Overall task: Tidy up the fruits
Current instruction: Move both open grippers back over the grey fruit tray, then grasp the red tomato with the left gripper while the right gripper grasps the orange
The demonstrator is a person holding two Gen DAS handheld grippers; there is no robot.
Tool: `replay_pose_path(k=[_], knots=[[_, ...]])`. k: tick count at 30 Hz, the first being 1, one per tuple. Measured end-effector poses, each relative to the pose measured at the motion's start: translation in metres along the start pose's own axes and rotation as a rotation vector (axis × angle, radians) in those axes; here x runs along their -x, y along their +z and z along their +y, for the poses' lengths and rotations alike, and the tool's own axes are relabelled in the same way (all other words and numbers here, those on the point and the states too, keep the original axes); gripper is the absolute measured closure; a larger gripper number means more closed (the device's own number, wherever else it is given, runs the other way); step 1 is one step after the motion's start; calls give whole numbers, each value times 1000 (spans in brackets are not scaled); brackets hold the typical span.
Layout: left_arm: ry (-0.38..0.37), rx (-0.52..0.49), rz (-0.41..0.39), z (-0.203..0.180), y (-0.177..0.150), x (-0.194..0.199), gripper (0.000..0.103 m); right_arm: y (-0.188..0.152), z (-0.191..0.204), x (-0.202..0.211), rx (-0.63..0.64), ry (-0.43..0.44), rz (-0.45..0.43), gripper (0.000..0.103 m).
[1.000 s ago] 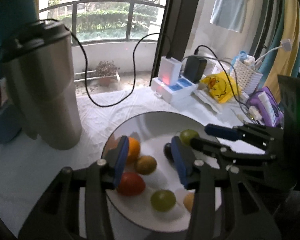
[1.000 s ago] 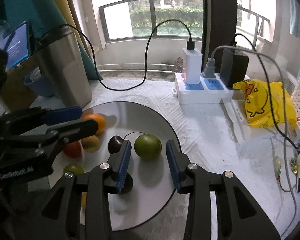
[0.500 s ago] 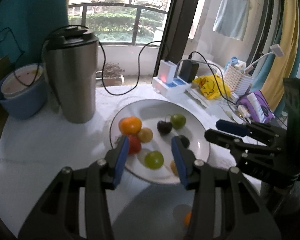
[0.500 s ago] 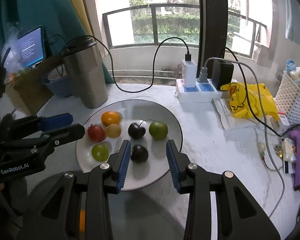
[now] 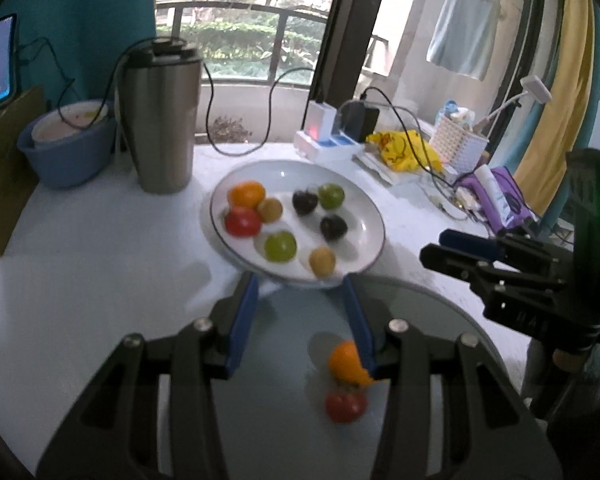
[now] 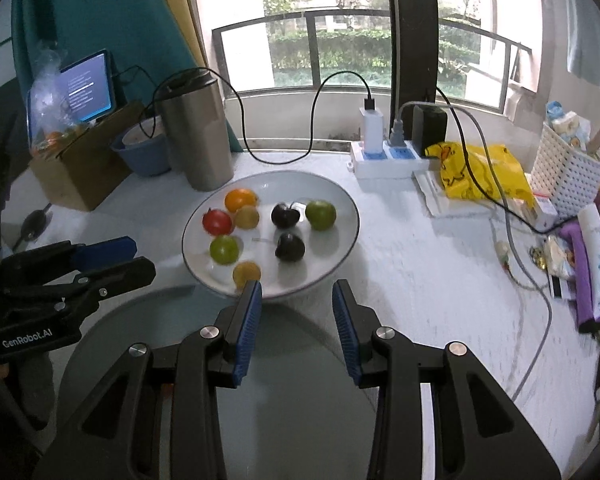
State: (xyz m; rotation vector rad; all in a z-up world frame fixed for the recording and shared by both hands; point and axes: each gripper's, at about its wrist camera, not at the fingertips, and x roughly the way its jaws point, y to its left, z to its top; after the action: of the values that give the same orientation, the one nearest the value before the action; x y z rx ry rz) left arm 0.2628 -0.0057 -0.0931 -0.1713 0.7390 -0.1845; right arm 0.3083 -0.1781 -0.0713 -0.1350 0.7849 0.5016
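Fruit sits in two places. White plate (image 6: 346, 204) on the tabletop (image 6: 420, 280) carries eight pieces: an orange (image 6: 240, 199), a red tomato-like fruit (image 6: 217, 221), a yellow-brown fruit (image 6: 247, 217), two dark plums (image 6: 285, 215), two green fruits (image 6: 320, 214) and a yellow fruit (image 6: 246, 273) at the near rim. Grey round tray (image 5: 440, 320) just in front of the plate holds a second orange (image 5: 345, 362) and a second red fruit (image 5: 346, 406), touching or nearly so.

Left tongs (image 5: 302, 320) stand apart with nothing between the pads, above the tray's far edge. Right tongs (image 6: 296, 320) likewise stand apart and empty, near the plate's front rim.

Procedure for the step in hand, judged to be selecting the next piece for transfer to the tray:

1. Match by kind. Tray contents suggest that the orange and the red fruit on the plate go beside their likes
2. Open the tongs wider than the chosen fruit before descending; the present gap looks narrow for the orange
3. Approach from above, pads on opposite sides at the widest girth. Round fruit may roll from an off-centre grip
4. Avoid nudging neighbours: orange, red and yellow-brown fruits lie packed together at the plate's left
5. Keep the two tongs apart to prevent collision
6. Set each piece down gently; the tray surface looks smooth
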Motion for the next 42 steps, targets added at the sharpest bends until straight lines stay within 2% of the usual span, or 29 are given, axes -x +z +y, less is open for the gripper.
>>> replay_pose_path(k=[11, 24, 27, 28, 30, 41, 42], knots=[[1, 19, 58, -17, -39, 2, 57, -33, -1, 14, -10, 11, 16, 64], [10, -40, 141, -29, -62, -11, 58, -59, 0, 19, -32, 27, 30, 64], [9, -44, 137, -29, -63, -12, 61, -62, 4, 16, -29, 33, 39, 64], [8, -46, 137, -28, -63, -12, 68, -62, 6, 15, -26, 37, 44, 64], [4, -51, 138, -26, -62, -12, 75, -63, 11, 12, -12, 37, 57, 64], [4, -33, 98, -4, -64, 11, 75, -64, 48, 2, 56, 109, 73, 64], [8, -28, 92, -2, -63, 13, 75, -63, 52, 0, 64, 113, 77, 61]])
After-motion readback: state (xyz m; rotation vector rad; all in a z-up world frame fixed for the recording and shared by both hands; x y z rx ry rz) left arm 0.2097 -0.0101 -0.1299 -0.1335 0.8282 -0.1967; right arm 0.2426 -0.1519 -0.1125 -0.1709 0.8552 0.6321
